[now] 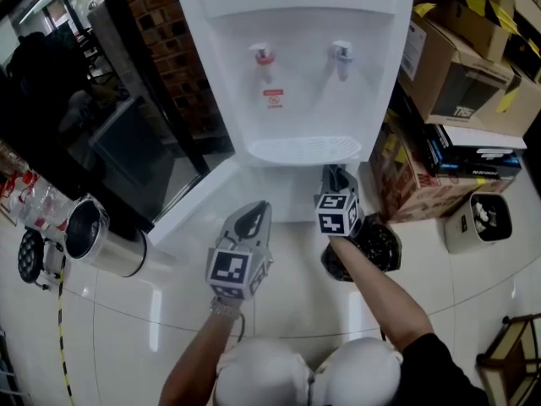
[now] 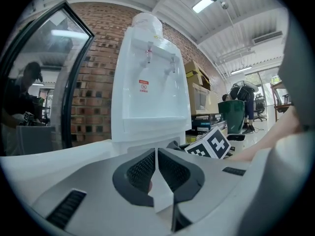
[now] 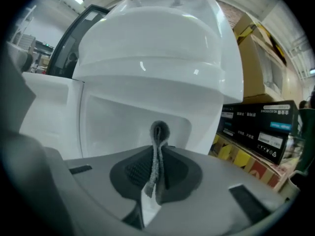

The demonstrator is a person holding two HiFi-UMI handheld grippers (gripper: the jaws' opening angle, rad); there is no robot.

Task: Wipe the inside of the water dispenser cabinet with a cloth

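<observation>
Right gripper [image 1: 336, 176] pinched cloth [image 3: 159, 137] before dispenser [image 1: 296, 66] base. Left gripper [image 1: 255, 211] empty (jaws together). Door [image 1: 193, 201] stood open left; boxes [image 1: 461, 91] crowded right side.

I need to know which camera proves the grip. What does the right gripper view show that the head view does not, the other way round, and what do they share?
Only the right gripper view: a fold of grey cloth clamped in the right gripper, jaws shut on it.
Only the head view: the left gripper, a steel canister on the floor, a small white bin and a black bag beside the person's right arm.
Both: the white water dispenser and the stacked boxes to its right.
</observation>
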